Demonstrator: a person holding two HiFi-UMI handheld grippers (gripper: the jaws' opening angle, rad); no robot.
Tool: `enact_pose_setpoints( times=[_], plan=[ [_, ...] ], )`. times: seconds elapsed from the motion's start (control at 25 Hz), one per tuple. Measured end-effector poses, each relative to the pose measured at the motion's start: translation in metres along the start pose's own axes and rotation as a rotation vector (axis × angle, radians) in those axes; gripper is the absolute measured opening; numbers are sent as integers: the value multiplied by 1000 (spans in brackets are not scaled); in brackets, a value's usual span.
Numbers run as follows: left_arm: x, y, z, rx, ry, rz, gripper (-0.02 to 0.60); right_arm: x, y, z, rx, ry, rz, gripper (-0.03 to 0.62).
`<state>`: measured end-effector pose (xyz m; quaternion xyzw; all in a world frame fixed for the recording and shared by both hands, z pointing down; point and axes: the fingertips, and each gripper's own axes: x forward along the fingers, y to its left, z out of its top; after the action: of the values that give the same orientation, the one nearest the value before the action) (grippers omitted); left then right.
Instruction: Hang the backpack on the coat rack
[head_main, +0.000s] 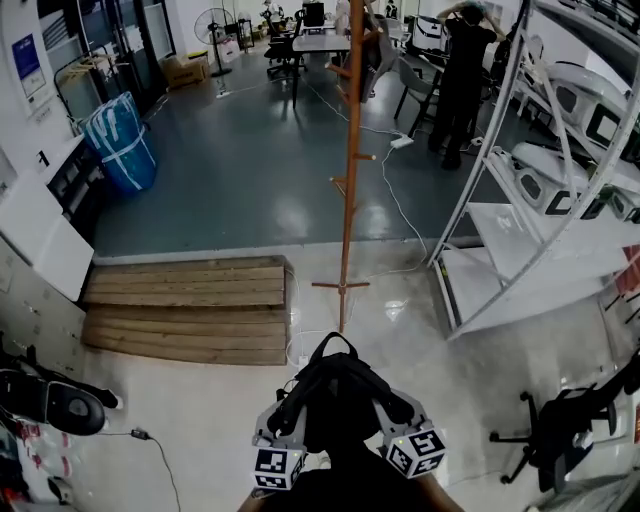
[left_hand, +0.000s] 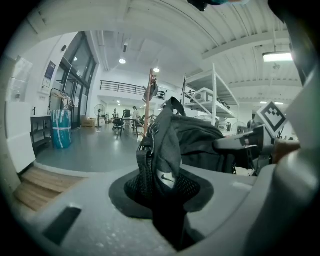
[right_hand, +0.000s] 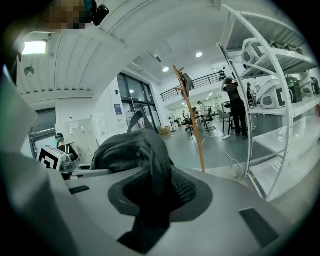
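We log the floor (head_main: 240, 180) carrying a wooden platform (head_main: 190, 310), the coat rack (head_main: 349, 200) and white shelving (head_main: 505, 265).

Wooden platform (head_main: 190, 310) on floor left; blue bundle (head_main: 122, 140) by wall; white shelving (head_main: 505, 228) right; person (head_main: 462, 75) standing beyond.

From the backpack (head_main: 340, 400), the floor (head_main: 370, 340) at 12 o'clock lies bare up to the coat rack (head_main: 349, 150) — its pegs stick out sideways. A metal shelf unit (head_main: 510, 235) crowds 2 o'clock, a low wooden ramp (head_main: 190, 305) lies at 10 o'clock, an office chair (head_main: 560, 425) stands at 3 o'clock.
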<state>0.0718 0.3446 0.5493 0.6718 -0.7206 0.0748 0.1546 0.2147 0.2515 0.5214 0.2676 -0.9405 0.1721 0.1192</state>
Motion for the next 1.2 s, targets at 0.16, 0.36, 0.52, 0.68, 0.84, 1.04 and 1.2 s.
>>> enact_pose_setpoints(
  times=[0.16,0.36,0.52,0.68,0.84,1.04,1.2],
  plan=[
    [44,10,16,6,-1,9,104,32,-30,19,11,-2,13,95],
    [87,12,43,-2,-12,16,104,59,-63,52,1,-10,39,94],
    [117,17,59,-1,-25,22,104,80,-84,73,-16,-29,51,95],
    [140,23,76,11,-39,18,104,96,-94,86,-3,-32,47,95],
    [163,27,86,22,-39,5,104,109,-109,96,9,-45,25,95],
    [188,32,95,27,-32,-22,104,124,-125,107,17,-53,1,95],
    [210,43,99,24,-27,-41,104,144,-134,112,18,-56,-18,95]
  ],
)
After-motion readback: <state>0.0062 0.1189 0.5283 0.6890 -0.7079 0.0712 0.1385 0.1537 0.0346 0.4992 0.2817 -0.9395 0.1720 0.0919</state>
